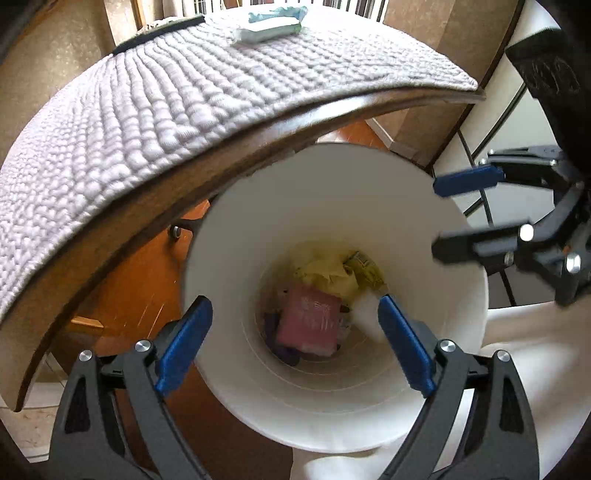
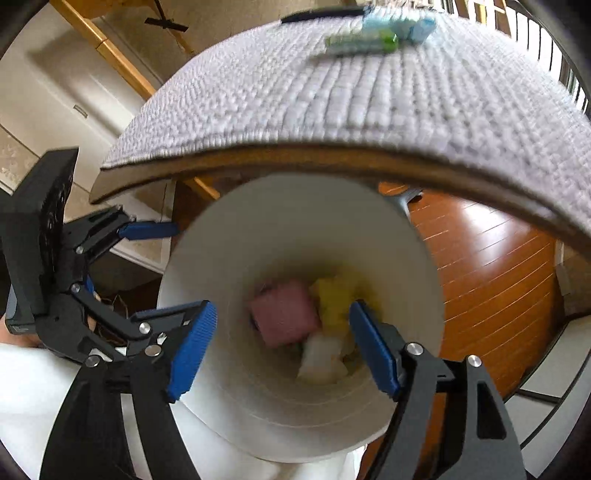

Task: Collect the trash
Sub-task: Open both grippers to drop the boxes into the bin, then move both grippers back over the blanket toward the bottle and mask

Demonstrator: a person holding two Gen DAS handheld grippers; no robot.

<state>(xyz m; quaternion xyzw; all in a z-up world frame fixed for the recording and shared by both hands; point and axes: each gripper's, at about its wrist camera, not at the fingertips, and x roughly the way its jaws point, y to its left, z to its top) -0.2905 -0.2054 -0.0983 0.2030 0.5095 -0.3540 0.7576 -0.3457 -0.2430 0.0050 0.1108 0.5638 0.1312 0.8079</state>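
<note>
A white bin (image 1: 424, 376) stands on the floor below the table edge; it also shows in the right wrist view (image 2: 229, 398). Inside lie a pink packet (image 1: 308, 319) (image 2: 284, 317), yellow crumpled wrappers (image 1: 332, 275) (image 2: 334, 299) and a white piece (image 2: 321, 358). My left gripper (image 1: 295, 345) is open and empty above the bin mouth. My right gripper (image 2: 282, 349) is open and empty above the bin; it also shows in the left wrist view (image 1: 441, 216). A light blue and green pack (image 1: 267, 31) (image 2: 364, 40) lies on the table mat (image 1: 184, 110).
The wooden table edge (image 1: 258, 136) overhangs the bin's far side. Orange wood floor (image 2: 487, 280) lies to the right of the bin. A white cloth (image 1: 535, 387) lies by the bin. A railing (image 2: 546, 48) stands behind the table.
</note>
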